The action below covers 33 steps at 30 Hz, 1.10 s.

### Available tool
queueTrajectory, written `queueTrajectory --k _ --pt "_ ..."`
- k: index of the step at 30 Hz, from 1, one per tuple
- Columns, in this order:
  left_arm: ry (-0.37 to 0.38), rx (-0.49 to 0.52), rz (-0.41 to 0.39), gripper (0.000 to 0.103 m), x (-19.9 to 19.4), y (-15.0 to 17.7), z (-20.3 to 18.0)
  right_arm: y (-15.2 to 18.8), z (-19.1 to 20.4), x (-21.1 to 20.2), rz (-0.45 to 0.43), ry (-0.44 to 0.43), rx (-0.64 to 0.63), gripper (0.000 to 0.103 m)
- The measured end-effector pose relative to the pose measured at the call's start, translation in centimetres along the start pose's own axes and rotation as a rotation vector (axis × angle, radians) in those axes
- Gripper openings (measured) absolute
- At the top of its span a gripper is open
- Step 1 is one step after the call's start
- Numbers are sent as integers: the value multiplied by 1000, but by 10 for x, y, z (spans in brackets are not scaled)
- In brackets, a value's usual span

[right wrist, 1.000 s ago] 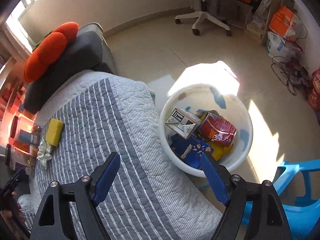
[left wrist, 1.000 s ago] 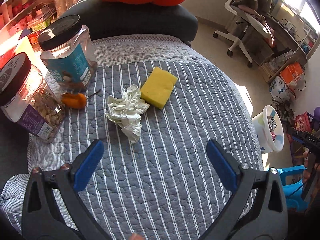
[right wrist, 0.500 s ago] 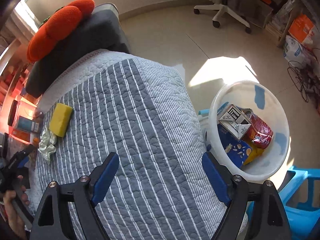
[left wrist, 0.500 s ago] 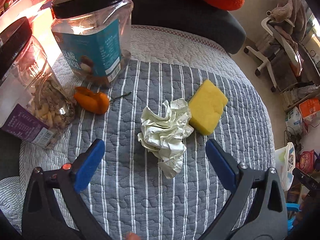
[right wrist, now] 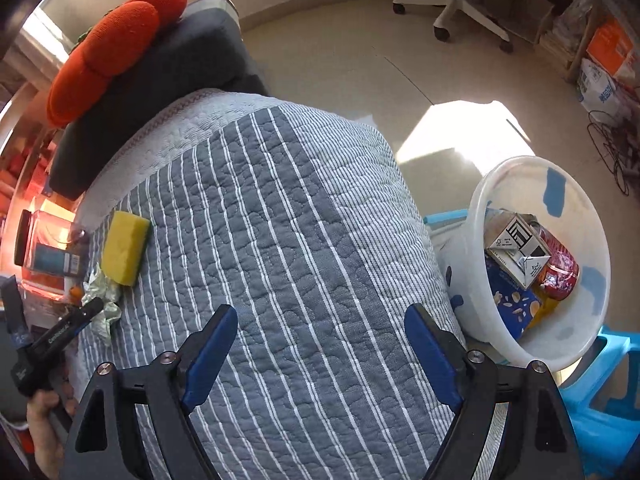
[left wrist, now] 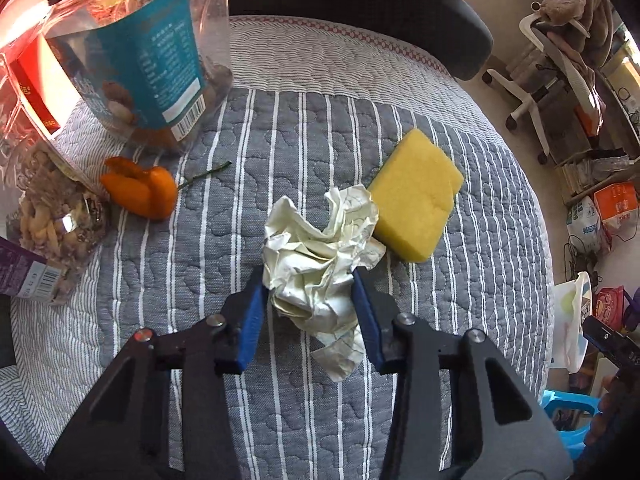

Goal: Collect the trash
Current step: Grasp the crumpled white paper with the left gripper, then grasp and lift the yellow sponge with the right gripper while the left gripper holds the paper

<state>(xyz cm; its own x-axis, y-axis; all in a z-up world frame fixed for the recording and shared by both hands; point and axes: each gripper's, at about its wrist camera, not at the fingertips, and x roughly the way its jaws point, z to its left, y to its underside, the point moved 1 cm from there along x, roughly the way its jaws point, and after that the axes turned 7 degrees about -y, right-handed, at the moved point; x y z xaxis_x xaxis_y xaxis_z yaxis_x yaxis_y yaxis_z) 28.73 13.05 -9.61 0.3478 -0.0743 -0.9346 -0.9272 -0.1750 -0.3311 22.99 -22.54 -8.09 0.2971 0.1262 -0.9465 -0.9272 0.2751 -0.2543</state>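
A crumpled white paper wad (left wrist: pixel 320 264) lies on the grey striped quilt (left wrist: pixel 280 140). My left gripper (left wrist: pixel 308 284) is shut on the wad, blue pads pressing both sides; the wad still rests on the quilt. Orange peel (left wrist: pixel 140 192) lies to its left, a yellow sponge (left wrist: pixel 416 196) touches its right. In the right wrist view my right gripper (right wrist: pixel 320 324) is open and empty above the quilt (right wrist: pixel 300 240). The white trash bucket (right wrist: pixel 560 184), holding cartons and wrappers, stands on the floor to the right. The wad (right wrist: pixel 100 300) shows small at far left.
Two clear nut jars (left wrist: pixel 132 52) stand at the quilt's left edge, close to the peel. A dark cushion with an orange pillow (right wrist: pixel 116 48) is behind. A blue plastic stool (right wrist: pixel 600 392) stands by the bucket. An office chair (left wrist: pixel 552 64) is on the floor.
My left gripper moved forward over the paper wad and closed on it. The right gripper swung left, so the bucket now sits at its right edge.
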Motion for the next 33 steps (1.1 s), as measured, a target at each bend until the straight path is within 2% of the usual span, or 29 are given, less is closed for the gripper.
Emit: queueTrajectory --k 9,19,25,33 --pt "11 -6 -66 44 -47 11 37 6 46 22 7 -23 -35 87" --pt "-50 37 -100 44 -64 26 59 14 151 75 32 -87 -162 87" --pt "-107 109 -120 44 -59 27 59 -4 200 111 36 -181 -89 87" --pt "-110 92 -112 44 -56 23 71 -22 232 153 49 -183 -23 87"
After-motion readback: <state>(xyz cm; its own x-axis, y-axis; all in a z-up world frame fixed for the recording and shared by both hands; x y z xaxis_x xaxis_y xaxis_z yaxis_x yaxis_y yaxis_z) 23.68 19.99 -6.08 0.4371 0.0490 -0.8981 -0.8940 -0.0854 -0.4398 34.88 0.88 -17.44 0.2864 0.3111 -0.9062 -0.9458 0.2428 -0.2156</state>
